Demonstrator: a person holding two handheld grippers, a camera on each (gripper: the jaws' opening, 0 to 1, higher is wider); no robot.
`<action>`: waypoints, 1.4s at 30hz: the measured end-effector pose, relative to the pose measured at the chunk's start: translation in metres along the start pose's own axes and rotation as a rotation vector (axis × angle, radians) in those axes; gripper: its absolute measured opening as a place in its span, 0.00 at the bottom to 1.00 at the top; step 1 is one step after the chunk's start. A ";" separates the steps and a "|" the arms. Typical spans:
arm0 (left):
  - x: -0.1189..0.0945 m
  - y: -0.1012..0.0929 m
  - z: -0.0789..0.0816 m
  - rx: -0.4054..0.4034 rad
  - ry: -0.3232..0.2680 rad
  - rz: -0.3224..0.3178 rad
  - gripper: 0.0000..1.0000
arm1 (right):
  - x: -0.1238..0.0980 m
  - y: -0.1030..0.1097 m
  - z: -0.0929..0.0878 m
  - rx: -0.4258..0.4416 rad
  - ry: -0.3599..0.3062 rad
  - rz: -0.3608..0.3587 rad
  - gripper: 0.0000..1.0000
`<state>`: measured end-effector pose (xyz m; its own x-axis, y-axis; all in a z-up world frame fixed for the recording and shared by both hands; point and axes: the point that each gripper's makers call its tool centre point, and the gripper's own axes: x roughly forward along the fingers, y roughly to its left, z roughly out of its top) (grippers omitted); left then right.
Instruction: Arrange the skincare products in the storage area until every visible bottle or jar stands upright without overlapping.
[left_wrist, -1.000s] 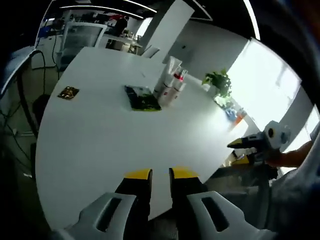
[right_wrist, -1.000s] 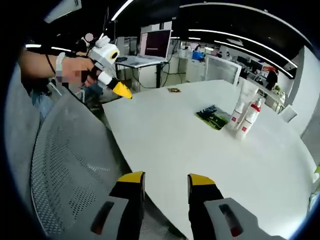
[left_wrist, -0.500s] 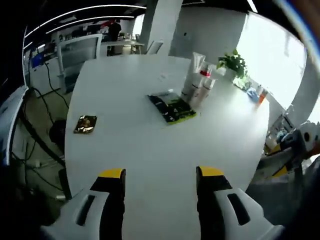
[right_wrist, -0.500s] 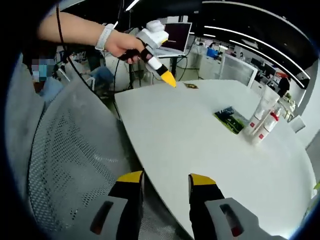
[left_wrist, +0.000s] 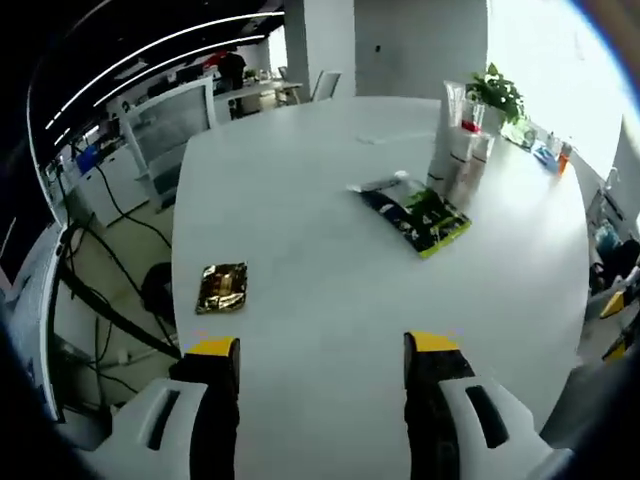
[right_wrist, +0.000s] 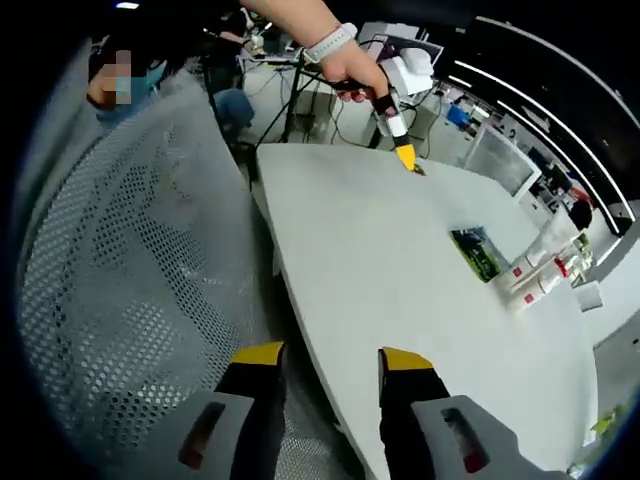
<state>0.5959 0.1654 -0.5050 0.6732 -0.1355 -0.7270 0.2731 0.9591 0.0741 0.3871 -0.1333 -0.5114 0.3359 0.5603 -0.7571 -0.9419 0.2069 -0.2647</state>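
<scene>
Several white skincare bottles and tubes (left_wrist: 458, 150) with red caps stand close together at the far side of the white table (left_wrist: 300, 200). In the right gripper view the same bottles (right_wrist: 545, 275) appear far off to the right. My left gripper (left_wrist: 323, 345) hovers over the table's near edge, open, with nothing between its jaws. A hand holds that left gripper (right_wrist: 404, 155) above the table's far corner in the right gripper view. My right gripper (right_wrist: 331, 356) is open and empty, off the table's edge beside a chair.
A green-and-black packet (left_wrist: 415, 212) lies flat just in front of the bottles. A gold foil packet (left_wrist: 222, 287) lies near the left edge. A potted plant (left_wrist: 497, 95) stands behind the bottles. A grey mesh chair back (right_wrist: 120, 300) rises at the left of my right gripper.
My left gripper's jaws went from nearly closed to wide open, and it moved in over the table. The right gripper kept its jaw gap and swung towards the chair.
</scene>
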 end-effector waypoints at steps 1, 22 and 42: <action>0.007 0.008 0.001 0.005 0.007 0.005 0.62 | 0.000 0.000 -0.001 0.002 0.005 0.000 0.33; 0.086 0.096 0.006 0.068 0.104 0.031 0.65 | 0.002 0.017 -0.004 -0.032 0.017 0.060 0.38; 0.100 0.080 0.006 -0.043 0.120 -0.040 0.66 | 0.003 0.016 -0.008 -0.034 0.037 0.061 0.36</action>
<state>0.6893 0.2276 -0.5677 0.5741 -0.1460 -0.8056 0.2670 0.9636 0.0157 0.3730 -0.1349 -0.5230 0.2781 0.5411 -0.7937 -0.9605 0.1456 -0.2372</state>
